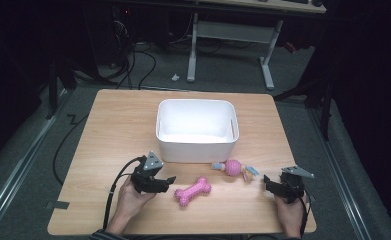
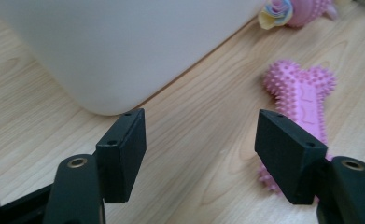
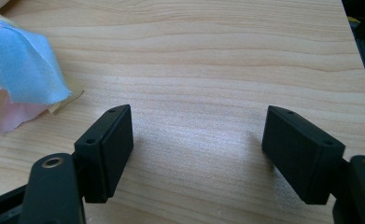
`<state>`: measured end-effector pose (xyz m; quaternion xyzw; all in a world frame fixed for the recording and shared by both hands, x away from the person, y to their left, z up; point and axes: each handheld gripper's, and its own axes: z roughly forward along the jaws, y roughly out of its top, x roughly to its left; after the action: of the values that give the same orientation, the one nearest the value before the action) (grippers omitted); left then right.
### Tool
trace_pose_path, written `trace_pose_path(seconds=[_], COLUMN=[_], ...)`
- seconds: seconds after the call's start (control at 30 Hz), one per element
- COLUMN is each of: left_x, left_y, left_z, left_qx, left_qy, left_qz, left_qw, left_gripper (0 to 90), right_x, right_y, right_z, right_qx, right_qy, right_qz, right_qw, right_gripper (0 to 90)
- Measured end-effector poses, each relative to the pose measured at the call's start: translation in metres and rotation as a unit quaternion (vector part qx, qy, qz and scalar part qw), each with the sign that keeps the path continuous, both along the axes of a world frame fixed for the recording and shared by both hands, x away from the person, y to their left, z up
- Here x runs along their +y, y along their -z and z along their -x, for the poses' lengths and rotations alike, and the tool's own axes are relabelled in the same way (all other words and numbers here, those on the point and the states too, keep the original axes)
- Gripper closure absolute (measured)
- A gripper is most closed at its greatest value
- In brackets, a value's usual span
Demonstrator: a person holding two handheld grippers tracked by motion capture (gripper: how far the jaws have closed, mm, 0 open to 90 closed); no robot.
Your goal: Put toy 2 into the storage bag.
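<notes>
A pink spiky bone toy (image 1: 193, 191) (image 2: 301, 100) lies on the wooden table in front of a white bin (image 1: 197, 129) (image 2: 124, 42). A pink ball toy with pastel fabric ends (image 1: 234, 168) (image 2: 296, 10) lies to its right; its blue and pink fabric (image 3: 19, 77) reaches into the right gripper view. My left gripper (image 1: 169, 181) (image 2: 201, 154) is open, just left of the bone, nothing between its jaws. Right of the ball toy my right gripper (image 1: 268, 182) (image 3: 196, 151) is open above bare wood.
The table's right edge (image 1: 298, 170) runs close beside my right gripper. Beyond the table stand a white-legged desk (image 1: 233, 40) and loose cables on the grey floor.
</notes>
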<state>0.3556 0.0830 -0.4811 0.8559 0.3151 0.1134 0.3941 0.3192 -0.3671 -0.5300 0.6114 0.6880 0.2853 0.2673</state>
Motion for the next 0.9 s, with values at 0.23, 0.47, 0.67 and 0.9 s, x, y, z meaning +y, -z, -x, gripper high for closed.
trace_pose_path(seconds=[0.23,0.47,0.67,0.9], left_x=[-0.022,-0.038,-0.051,-0.067], left_y=[-0.001,0.003,0.005,0.011], left_z=[0.006,0.007,0.008,0.007], left_qx=[0.003,0.012,0.021,0.039], left_qy=[0.033,0.057,0.075,0.097], left_qz=[-0.01,-0.023,-0.036,-0.065], left_qw=[0.9994,0.998,0.9963,0.9924], left_gripper=[33.9,34.2,35.2,38.8], right_x=[0.0,0.0,0.0,0.0], right_y=[0.0,0.0,0.0,0.0], right_z=[0.0,0.0,0.0,0.0], right_qx=[0.0,0.0,0.0,0.0], right_qy=[0.0,0.0,0.0,-0.001], right_qz=[0.0,0.0,0.0,0.0], right_qw=[1.0,1.0,1.0,1.0], right_gripper=[24.9,24.9,24.9,24.9])
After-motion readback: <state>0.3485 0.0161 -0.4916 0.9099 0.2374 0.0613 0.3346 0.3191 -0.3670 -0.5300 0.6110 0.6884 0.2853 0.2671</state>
